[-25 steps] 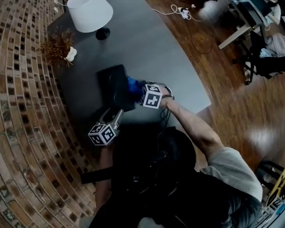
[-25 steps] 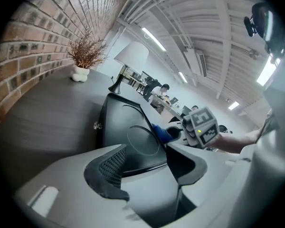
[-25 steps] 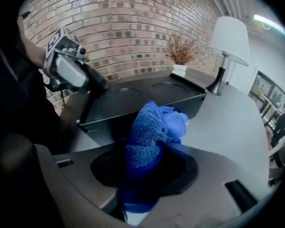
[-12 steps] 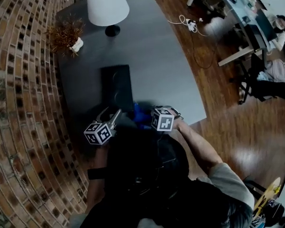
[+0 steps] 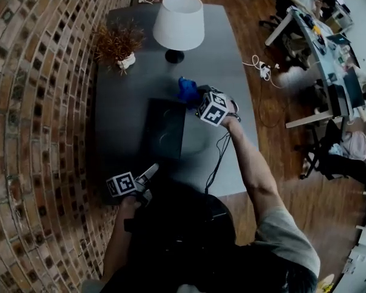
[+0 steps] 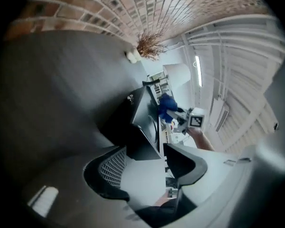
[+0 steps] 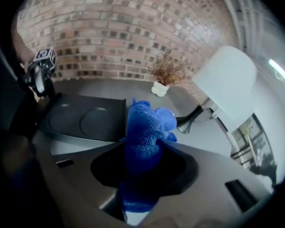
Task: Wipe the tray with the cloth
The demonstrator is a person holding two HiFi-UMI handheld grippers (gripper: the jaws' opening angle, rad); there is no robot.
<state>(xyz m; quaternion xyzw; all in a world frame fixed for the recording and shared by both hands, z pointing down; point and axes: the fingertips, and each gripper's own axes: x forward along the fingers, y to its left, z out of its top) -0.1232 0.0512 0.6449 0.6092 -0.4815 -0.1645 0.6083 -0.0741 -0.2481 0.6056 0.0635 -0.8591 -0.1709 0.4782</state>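
The right gripper [image 7: 145,161] is clenched on a bunched blue microfibre cloth [image 7: 147,122], whose top stands up between its jaws. In the head view the cloth hangs just off the far right corner of the flat black rectangular tray [image 5: 163,136], not on it. The tray lies on the long grey table [image 5: 210,60], with round recesses in its surface. The left gripper [image 6: 145,151] sits near the tray's near edge, jaws apart with nothing between them. A white-shaded lamp [image 5: 179,20] and a dried brown plant in a small white pot [image 5: 119,44] stand at the far end
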